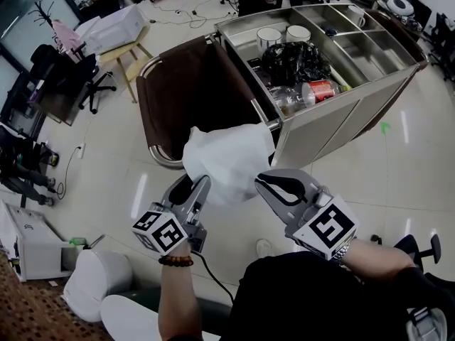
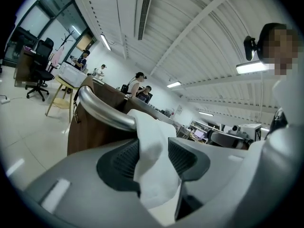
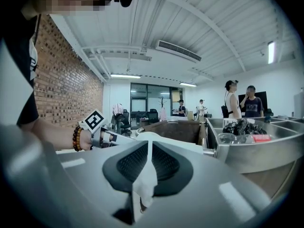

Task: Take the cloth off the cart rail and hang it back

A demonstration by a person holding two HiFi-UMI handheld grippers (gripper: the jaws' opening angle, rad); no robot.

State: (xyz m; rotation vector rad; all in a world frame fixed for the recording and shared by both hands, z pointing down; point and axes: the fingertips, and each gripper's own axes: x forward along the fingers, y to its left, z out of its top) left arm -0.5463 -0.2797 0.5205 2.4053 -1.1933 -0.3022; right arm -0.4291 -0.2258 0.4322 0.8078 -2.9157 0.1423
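Observation:
A white cloth (image 1: 227, 158) hangs bunched in front of the cart's steel rail (image 1: 161, 159), near the corner of the brown bag (image 1: 188, 91) that the rail carries. My left gripper (image 1: 195, 188) holds its left lower part. In the left gripper view the cloth (image 2: 156, 175) fills the gap between the dark pads (image 2: 118, 165), and the rail (image 2: 102, 109) curves just beyond. My right gripper (image 1: 269, 184) holds the cloth's right side. In the right gripper view a thin fold of cloth (image 3: 145, 184) is pinched between nearly closed jaws.
The steel cart (image 1: 355, 98) holds a black bag (image 1: 295, 61), two white cups (image 1: 269, 35) and bottles in its bins. A white bin (image 1: 96, 275) stands at lower left. A wooden stool (image 1: 128, 55), office chairs and several people are farther back.

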